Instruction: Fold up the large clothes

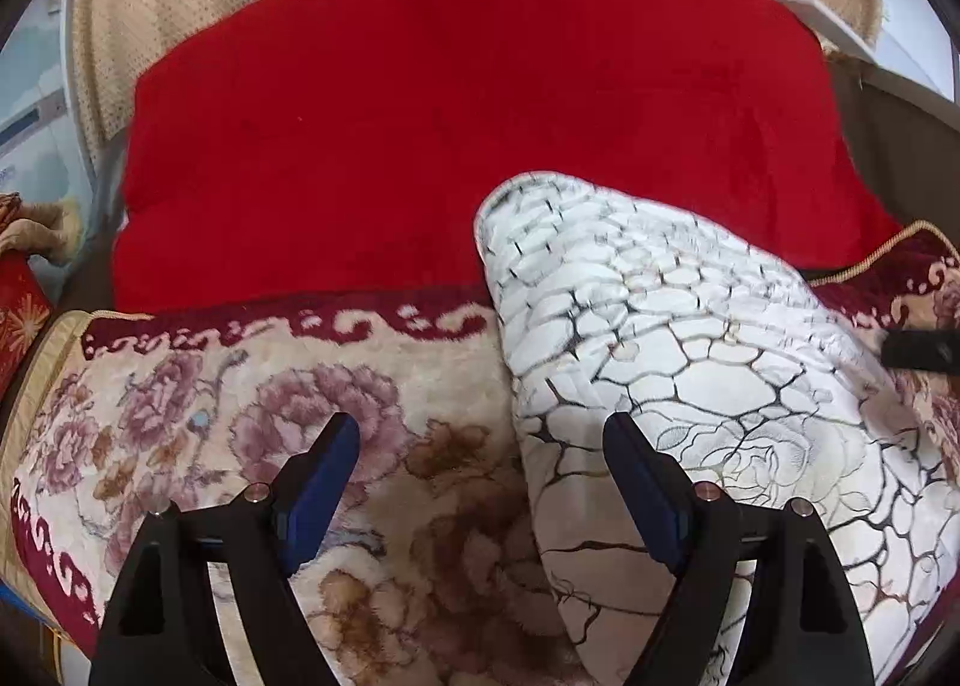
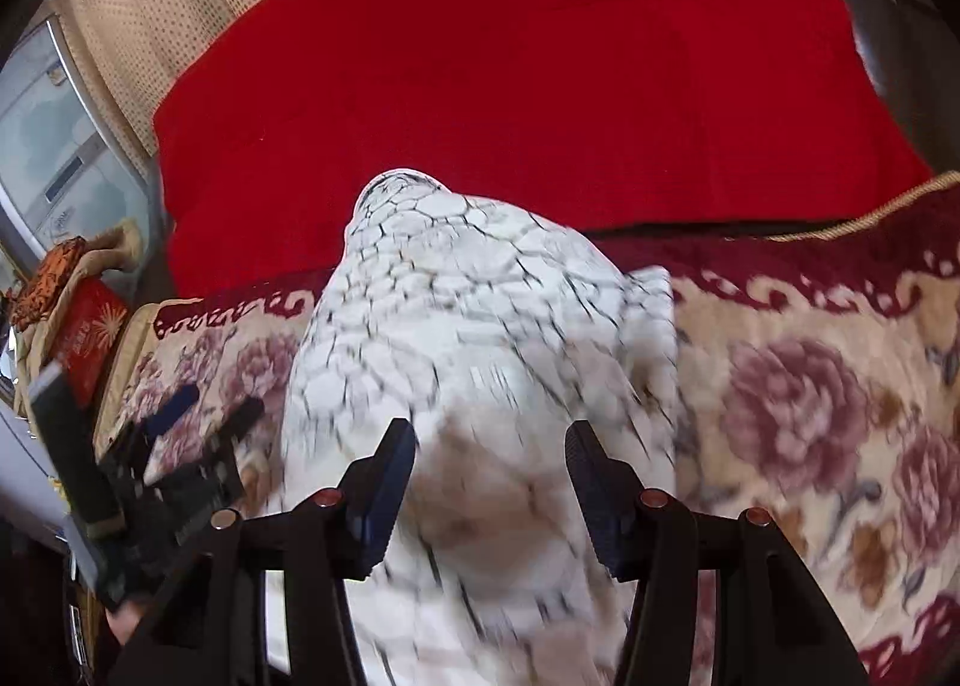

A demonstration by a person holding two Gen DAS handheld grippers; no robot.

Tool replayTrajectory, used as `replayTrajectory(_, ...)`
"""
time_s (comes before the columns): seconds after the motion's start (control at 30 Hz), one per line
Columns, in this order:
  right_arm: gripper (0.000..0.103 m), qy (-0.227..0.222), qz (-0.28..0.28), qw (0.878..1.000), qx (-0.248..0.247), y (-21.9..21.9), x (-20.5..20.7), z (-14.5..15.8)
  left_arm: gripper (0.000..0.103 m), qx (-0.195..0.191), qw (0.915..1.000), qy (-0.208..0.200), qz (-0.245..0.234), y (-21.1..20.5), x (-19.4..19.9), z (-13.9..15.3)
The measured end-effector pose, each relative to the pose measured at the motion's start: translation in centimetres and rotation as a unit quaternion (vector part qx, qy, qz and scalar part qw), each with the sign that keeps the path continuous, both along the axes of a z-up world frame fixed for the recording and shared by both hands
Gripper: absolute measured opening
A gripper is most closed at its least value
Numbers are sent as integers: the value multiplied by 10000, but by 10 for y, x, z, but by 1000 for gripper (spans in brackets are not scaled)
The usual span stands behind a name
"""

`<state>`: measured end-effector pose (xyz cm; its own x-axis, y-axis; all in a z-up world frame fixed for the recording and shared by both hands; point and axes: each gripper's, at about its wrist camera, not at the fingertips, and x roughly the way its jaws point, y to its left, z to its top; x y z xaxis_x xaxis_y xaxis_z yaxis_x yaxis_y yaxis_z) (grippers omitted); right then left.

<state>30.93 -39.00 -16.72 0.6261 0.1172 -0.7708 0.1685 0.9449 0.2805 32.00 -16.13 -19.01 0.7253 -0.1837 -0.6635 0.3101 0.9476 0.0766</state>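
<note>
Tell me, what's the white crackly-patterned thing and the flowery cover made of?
White garment: probably soft woven or quilted fabric, matte; it drapes and bulges in rounded folds. Flowery cover: looks like plush fleece; its surface shows a fuzzy nap.

garment: white cloth with black crackle print point(image 1: 690, 338), lower right of frame
surface: floral plush blanket point(image 1: 252, 404), red cover point(image 1: 450, 116) above
left gripper point(image 1: 480, 440): jaws apart, nothing between the pads
</note>
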Motion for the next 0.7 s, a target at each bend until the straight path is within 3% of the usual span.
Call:
replayTrajectory(0.13, 56, 304, -60, 9994, 176, 2, 34, -28, 84, 222, 9994, 188, -165, -12, 6, -14)
replayTrajectory(0.27, 56, 579, -193, 9979, 197, 4, 54, -66, 86, 179, 9994, 226, -209, -10, 8, -15)
replayTrajectory(0.6, 56, 16, -165, 9996, 225, 4, 5, -24, 86, -228, 9994, 175, -191, 1, 7, -1)
replayTrajectory(0.7, 56, 11, -63, 9996, 278, 8, -5, -21, 86, -171, 9993, 177, -276, -5, 7, -5)
